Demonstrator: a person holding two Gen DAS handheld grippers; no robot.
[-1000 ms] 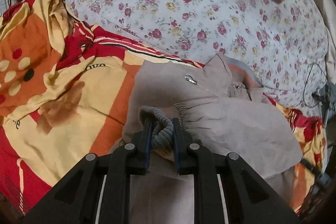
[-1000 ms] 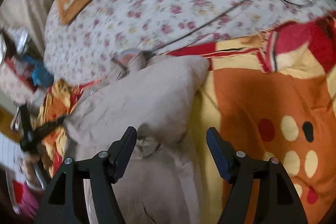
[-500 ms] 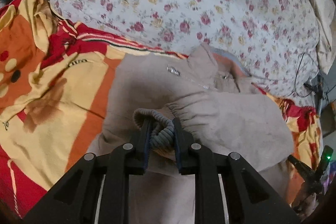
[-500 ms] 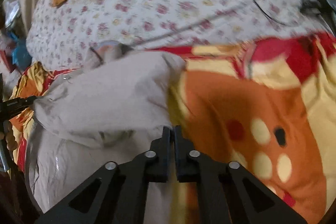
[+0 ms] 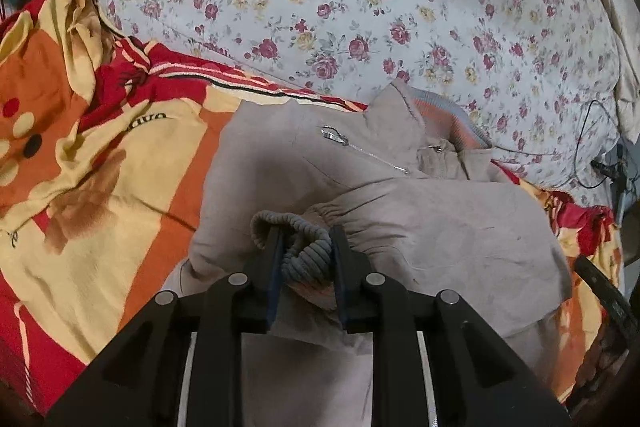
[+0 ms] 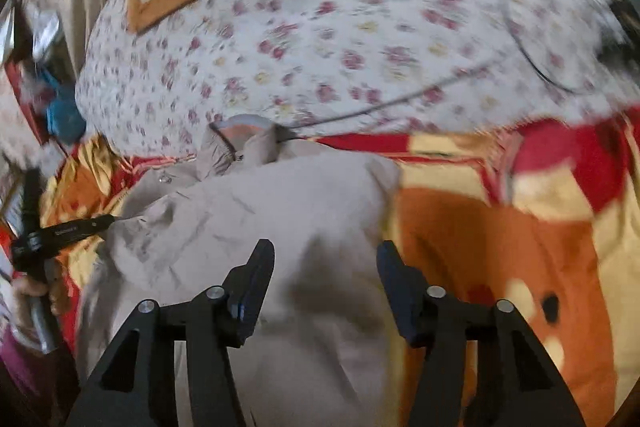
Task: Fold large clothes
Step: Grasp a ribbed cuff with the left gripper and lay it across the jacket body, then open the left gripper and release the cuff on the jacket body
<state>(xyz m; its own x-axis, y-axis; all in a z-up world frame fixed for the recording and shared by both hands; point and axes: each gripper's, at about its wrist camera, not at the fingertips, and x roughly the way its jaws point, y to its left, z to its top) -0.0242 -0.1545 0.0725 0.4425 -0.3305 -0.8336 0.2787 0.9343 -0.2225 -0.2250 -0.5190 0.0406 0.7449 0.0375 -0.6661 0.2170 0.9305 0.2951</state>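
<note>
While the left gripper (image 5: 306,253) clamps the ribbed cuff (image 5: 298,237) of the jacket (image 5: 440,227) on the bed, the right gripper (image 6: 326,279), jaws just reopened and empty, hovers at 6 o'clock. Risk: the bunched cuff slips, undoing the sleeve fold.

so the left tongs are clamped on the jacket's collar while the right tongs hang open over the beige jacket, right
Not quite. The left tongs are clamped on the grey ribbed cuff of a sleeve, not the collar, which lies further up by the floral sheet; the left wrist view shows this. The right tongs, jaws just opening, do hang open over the beige jacket.
</note>
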